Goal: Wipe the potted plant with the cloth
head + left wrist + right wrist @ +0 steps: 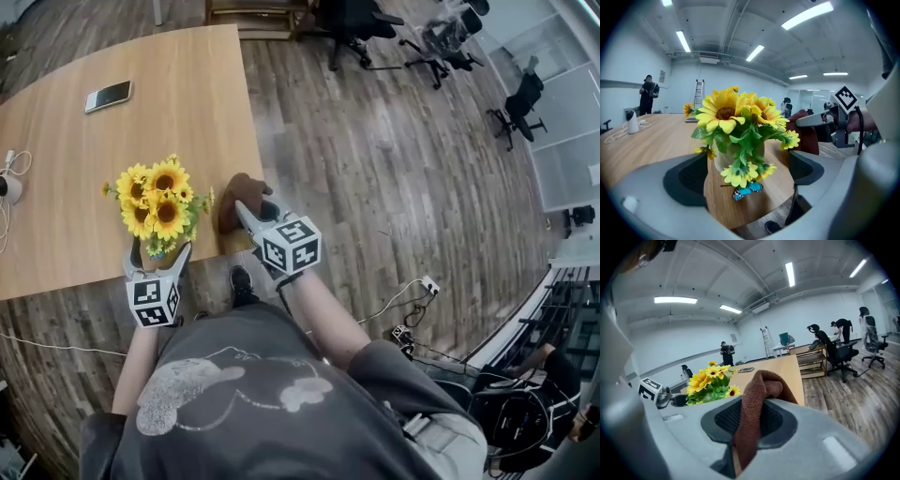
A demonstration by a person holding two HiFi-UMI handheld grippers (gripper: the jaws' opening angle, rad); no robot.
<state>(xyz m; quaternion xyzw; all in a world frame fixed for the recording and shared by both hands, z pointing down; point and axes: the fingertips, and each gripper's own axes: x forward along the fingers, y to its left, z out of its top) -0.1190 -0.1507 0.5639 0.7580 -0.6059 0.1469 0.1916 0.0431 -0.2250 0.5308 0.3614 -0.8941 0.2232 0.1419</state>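
The potted plant [157, 211] stands at the surface's [169, 84] near edge, its pot between my left gripper's [157, 253] wide-apart jaws, seemingly untouched. I should close low on the pot, clear of the leaves, then wipe lightly. My right gripper [251, 217] is clamped on the brown cloth [239, 192], just beside the flowers.

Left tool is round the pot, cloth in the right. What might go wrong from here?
The potted plant stands near the table edge, and the left tool is open around it, not gripping: a wiping push may tip it. The cloth in the right tool may snag petals.
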